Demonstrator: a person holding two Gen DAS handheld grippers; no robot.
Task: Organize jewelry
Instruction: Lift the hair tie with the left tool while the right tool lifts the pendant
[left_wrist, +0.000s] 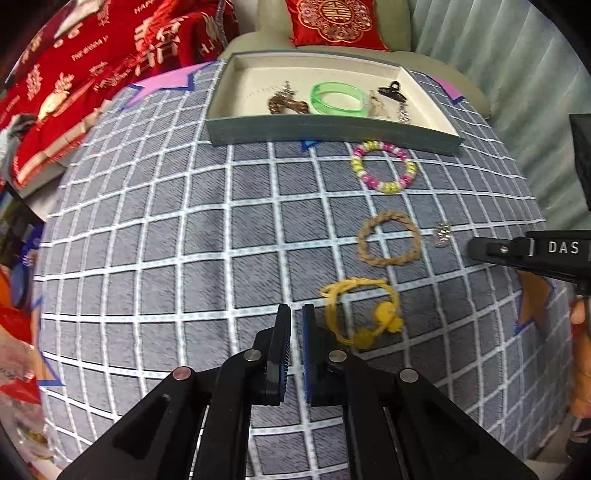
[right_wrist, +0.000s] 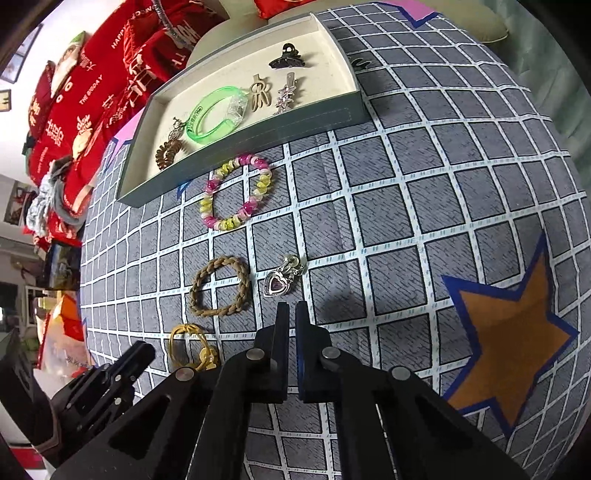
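Nearest the lens, the left gripper (left_wrist: 296, 314) hovers with jaws nearly pressed together, empty, just beside the yellow cord bracelet (left_wrist: 360, 312). The right gripper (right_wrist: 292, 312), likewise almost closed and empty, points at the heart pendant (right_wrist: 277, 284). Both pieces lie loose on the checked cloth (left_wrist: 147, 240), outside the tray (left_wrist: 332, 131) (already holding several items). Closed jaws may shove the flat pendant aside rather than pinch it.
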